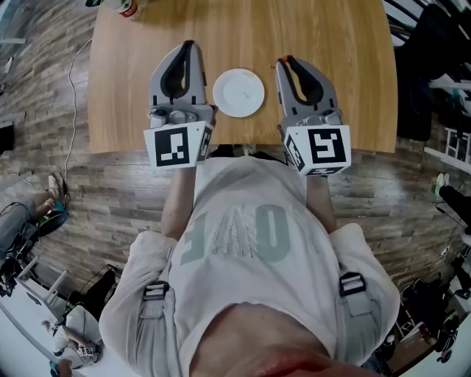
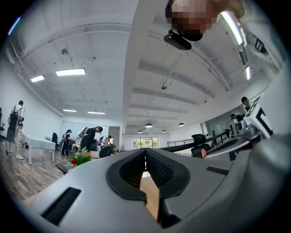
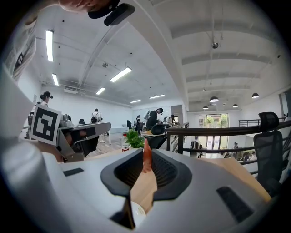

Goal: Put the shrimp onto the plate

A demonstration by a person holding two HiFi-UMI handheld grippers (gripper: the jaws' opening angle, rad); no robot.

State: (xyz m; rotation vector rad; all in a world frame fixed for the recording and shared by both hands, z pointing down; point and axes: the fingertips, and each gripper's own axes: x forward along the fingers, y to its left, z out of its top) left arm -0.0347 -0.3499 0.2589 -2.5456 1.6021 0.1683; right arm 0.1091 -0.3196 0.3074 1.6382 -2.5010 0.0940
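Note:
A white round plate (image 1: 238, 93) lies on the wooden table (image 1: 331, 44), between my two grippers. Just left of the plate, my left gripper (image 1: 188, 46) is held with its jaws pointing to the far side. In the left gripper view its tips (image 2: 145, 153) meet and hold nothing. Right of the plate, my right gripper (image 1: 285, 61) is shut on a thin orange-pink shrimp (image 3: 146, 159), which stands upright between the jaw tips (image 3: 146, 151). Through the gap below the shrimp, the table and a bit of the white plate (image 3: 137, 212) show.
A small green plant (image 3: 134, 138) and a red-capped bottle (image 3: 124, 141) stand at the table's far left edge, where the bottle (image 1: 129, 9) also shows from above. The near table edge lies under the gripper cubes. Chairs, cables and people surround the table.

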